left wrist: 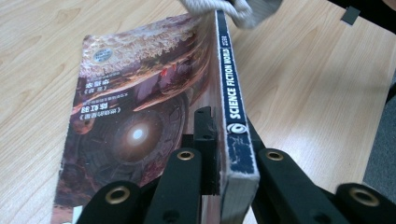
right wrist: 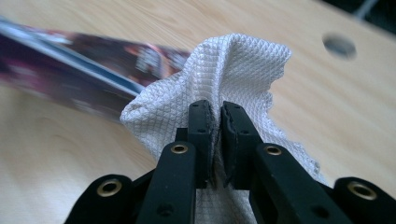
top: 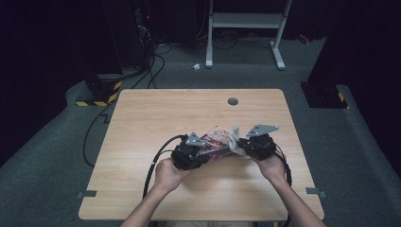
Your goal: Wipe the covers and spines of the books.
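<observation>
Reaching in from the near edge of the counter (top: 142, 198), two forearms are seen, each hand wrapped around a hand-held gripper. The left hand-held gripper (left wrist: 229, 135) is pinched on the spine end of a magazine (left wrist: 140, 116), which is held tilted up on that edge above the wood, its illustrated cover turned to one side and the words SCIENCE FICTION WORLD printed along the spine. The right hand-held gripper (right wrist: 215, 112) is pressed together on a bunched white mesh cloth (right wrist: 233, 65), and the cloth is laid against the far end of the magazine. Beyond them, a round grommet hole (top: 232, 101) is set in the counter near its far edge.
</observation>
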`<state>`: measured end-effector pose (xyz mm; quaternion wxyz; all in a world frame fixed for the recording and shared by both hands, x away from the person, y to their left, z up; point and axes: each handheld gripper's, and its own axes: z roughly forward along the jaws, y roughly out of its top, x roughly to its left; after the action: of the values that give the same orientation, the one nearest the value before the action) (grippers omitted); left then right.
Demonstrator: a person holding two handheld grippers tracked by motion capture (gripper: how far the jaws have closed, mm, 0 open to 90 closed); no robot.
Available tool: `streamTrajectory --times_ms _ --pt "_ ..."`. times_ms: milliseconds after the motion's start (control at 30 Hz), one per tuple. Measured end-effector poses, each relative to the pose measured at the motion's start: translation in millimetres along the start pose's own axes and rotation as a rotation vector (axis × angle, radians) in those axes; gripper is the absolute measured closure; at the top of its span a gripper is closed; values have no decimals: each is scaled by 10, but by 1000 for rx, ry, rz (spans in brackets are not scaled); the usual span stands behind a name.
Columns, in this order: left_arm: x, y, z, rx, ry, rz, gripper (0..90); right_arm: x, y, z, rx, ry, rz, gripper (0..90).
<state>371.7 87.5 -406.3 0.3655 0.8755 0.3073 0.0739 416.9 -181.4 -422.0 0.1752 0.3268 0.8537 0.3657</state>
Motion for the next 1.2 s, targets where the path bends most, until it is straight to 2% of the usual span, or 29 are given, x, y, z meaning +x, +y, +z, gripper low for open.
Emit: streamTrajectory --times_ms 67,100,167,300,367,433,500,567,733,933,1200 --pt "0 -2 17 4 -2 1 841 -103 -76 35 11 6 55 821" --pt "-1 -2 28 5 -4 0 841 -105 -93 38 11 8 62 821" --pt "2 4 47 9 -8 0 841 -44 -85 34 12 8 38 821" --pt "-7 15 51 5 -6 -3 840 154 24 -22 -29 65 -21 821" --pt "-4 18 40 0 -4 -4 841 229 72 -41 -40 68 -55 821" --pt "-10 12 23 1 3 -2 841 244 76 -43 -41 63 -72 821" --pt "-16 1 13 -2 6 -2 841 194 53 -30 -36 68 -56 821" --pt "-7 -7 -7 -4 4 -7 841 102 8 -5 -21 45 -38 821" --pt "28 -20 -41 -12 -4 -23 841 -177 -143 47 20 -5 57 820" --pt "29 -30 -48 -17 -4 -24 840 -337 -220 91 55 -31 100 821" --pt "71 -75 -100 -32 -12 -29 840 -560 -373 113 95 -56 188 820"
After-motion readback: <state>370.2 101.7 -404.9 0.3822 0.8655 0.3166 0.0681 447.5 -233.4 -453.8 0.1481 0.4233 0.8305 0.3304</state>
